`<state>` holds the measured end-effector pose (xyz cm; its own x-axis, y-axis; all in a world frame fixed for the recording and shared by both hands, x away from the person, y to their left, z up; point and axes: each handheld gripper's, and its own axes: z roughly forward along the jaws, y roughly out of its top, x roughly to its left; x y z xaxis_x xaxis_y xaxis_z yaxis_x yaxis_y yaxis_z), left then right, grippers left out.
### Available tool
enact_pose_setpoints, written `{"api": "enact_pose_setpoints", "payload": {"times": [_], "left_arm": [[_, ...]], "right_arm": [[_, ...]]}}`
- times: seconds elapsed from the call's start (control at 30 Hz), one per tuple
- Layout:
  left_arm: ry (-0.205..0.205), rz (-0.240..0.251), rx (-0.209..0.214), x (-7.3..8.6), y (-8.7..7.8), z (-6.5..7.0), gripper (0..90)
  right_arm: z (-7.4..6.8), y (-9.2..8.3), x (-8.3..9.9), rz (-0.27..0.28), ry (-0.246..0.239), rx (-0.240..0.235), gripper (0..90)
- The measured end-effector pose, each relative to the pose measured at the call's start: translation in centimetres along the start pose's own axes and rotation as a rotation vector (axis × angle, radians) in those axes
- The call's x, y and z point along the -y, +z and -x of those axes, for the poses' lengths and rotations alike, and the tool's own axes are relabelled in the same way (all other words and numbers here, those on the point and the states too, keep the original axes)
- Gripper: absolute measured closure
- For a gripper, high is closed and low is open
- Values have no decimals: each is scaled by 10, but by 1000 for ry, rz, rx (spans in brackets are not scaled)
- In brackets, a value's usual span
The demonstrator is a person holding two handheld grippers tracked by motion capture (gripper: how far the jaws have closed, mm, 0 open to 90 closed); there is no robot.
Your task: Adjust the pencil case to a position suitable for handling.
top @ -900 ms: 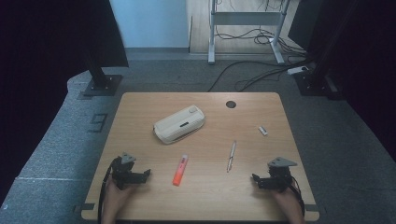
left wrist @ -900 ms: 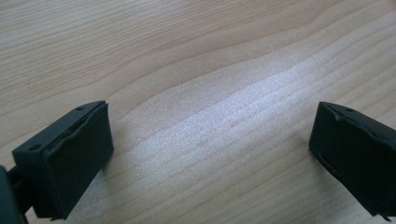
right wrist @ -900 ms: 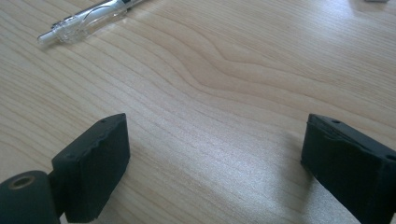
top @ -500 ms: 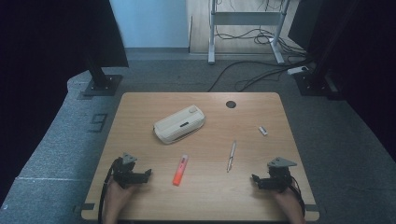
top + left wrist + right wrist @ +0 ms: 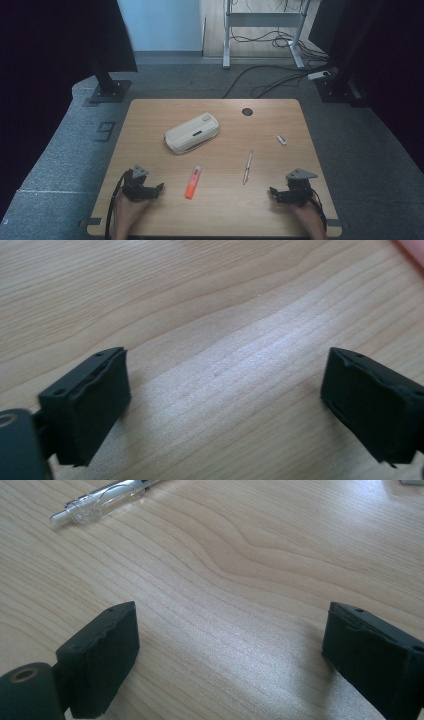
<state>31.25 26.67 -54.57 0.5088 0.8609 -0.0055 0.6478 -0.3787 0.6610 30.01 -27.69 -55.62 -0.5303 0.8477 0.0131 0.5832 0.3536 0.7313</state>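
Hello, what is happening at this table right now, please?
A person rests both hands at the near edge of a light wooden table, one two-jaw gripper in each. The left gripper and the right gripper are both open and hold nothing. Ahead lie an orange highlighter marker, a clear plastic pen, a cream zipped pencil case and a small white cap-like piece, all untouched. No handling is under way yet.

pen (image 5: 102,500) cut off by top edge; orange marker (image 5: 412,250) mere corner sliver, blurred.
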Motion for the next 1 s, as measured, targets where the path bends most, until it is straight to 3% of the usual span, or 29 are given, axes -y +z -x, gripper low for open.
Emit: {"api": "enact_pose_setpoints", "payload": {"times": [0.23, 0.33, 0.7, 0.77, 0.9, 1.0], "left_arm": [[35, -32, -1, -10, 1, 3, 62], [22, 3, 41, -20, -3, 3, 73], [20, 18, 82, -43, -4, 0, 79], [12, 28, 109, -49, -3, 0, 87], [36, 25, 95, -59, -3, 2, 87], [44, 30, 108, -69, -4, 3, 91]], "right_arm": [[0, 0, 0, 0, -1, -1, 78], [0, 0, 0, 0, -1, -1, 78], [0, 0, 0, 0, 0, -1, 78], [0, 0, 0, 0, -1, -1, 78], [0, 0, 0, 0, 0, 0, 78], [0, 0, 0, 0, 0, 0, 78]]}}
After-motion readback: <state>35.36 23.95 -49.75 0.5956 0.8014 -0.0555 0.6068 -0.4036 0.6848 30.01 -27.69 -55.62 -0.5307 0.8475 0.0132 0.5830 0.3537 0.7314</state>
